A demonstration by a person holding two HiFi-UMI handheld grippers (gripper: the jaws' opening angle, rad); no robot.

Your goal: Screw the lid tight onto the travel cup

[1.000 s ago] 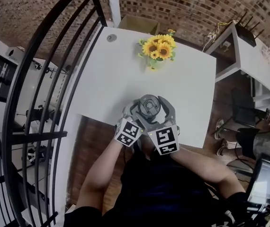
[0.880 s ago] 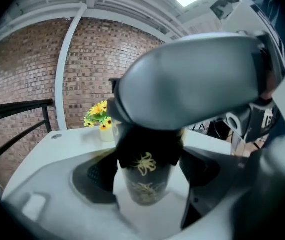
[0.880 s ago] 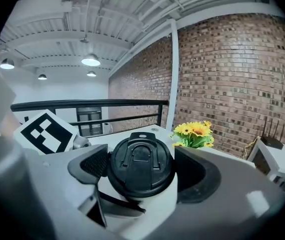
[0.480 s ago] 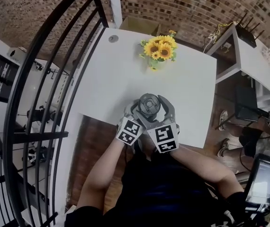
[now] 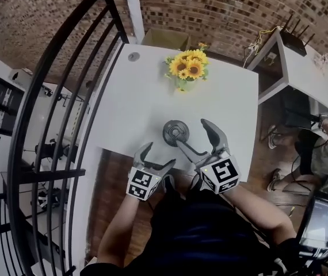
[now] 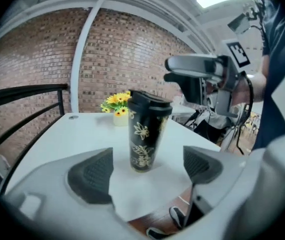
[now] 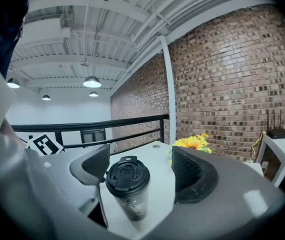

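1. So, black tapered travel cup w/ pale flower print (image 5: 176, 132) stands upright on the white table (image 5: 147, 96), near the edge closest to me. The round black lid (image 7: 127, 175) is on top w/ its flip tab down, so I can't see what's inside.
2. Small pale vase (image 6: 121, 118) further back holds yellow sunflowers (image 5: 186, 69), well apart from the cup.
3. Vs a sec ago: both my tools were wrapped round the cup then. Now both are pulled back toward me and the cup stands free.
4. Left gripper (image 5: 157, 157): jaws wide and opening, nothing between the pads. The cup is ahead of them, over the table edge from where the gripper hangs.
5. Right gripper (image 5: 194, 134): jaws wide but closing a bit. The cup sits ahead in line w/ the gap, near the left jaw tip, and the pads aren't touching it.
6. Materials: cup wall looks smooth and glossy, and the lid looks like matte plastic w/ a raised rim. My pads are dark and finely ribbed, set in curved grey plastic fingers. The marker cubes are white w/ black squares.
7. Table top is flat, smooth and matte. A black metal railing (image 5: 66, 68) curves along its left side, w/ a rough red-brown brick wall (image 5: 221, 4) behind.
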